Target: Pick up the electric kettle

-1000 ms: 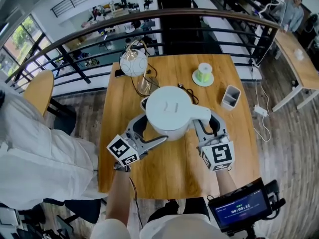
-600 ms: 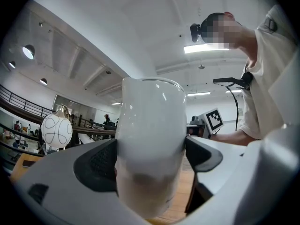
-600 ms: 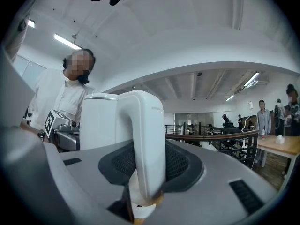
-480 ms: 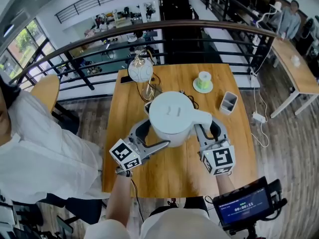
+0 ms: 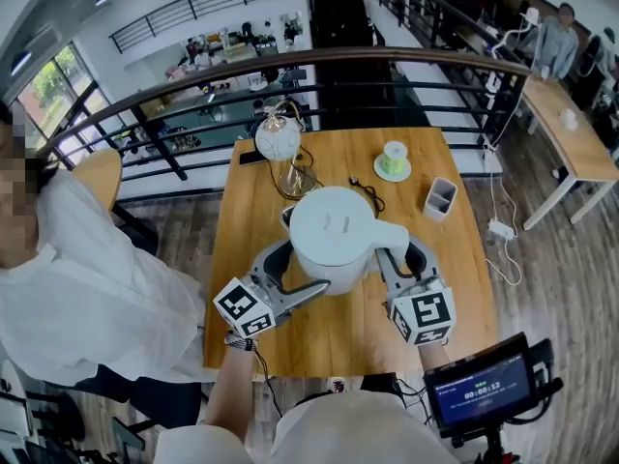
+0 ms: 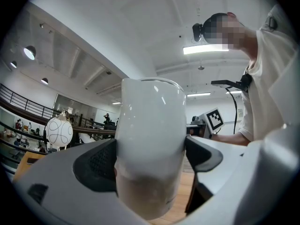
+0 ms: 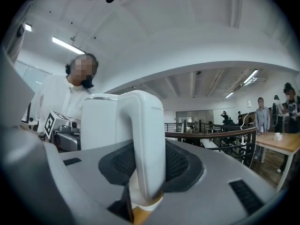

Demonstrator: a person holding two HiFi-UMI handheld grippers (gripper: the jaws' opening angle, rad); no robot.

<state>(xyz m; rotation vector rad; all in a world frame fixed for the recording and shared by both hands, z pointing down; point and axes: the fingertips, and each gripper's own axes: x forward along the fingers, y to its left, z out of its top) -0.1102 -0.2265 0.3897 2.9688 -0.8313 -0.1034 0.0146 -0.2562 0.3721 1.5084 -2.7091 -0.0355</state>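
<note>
A: Head view: where is the electric kettle (image 5: pixel 331 235) seen?
B: Over the middle of the desk (image 5: pixel 329 341), on the near side.
A: How is it gripped?
B: Its white body is clamped by the left tongs (image 5: pixel 290 275); its handle (image 7: pixel 145 144) is pinched by the right tongs (image 5: pixel 403 257).

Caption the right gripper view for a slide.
Right gripper clamped on the handle of the white electric kettle.

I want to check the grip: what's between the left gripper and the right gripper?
The white electric kettle, in the head view. The left gripper clamps its body, the right gripper its handle, as each gripper view shows.
</note>
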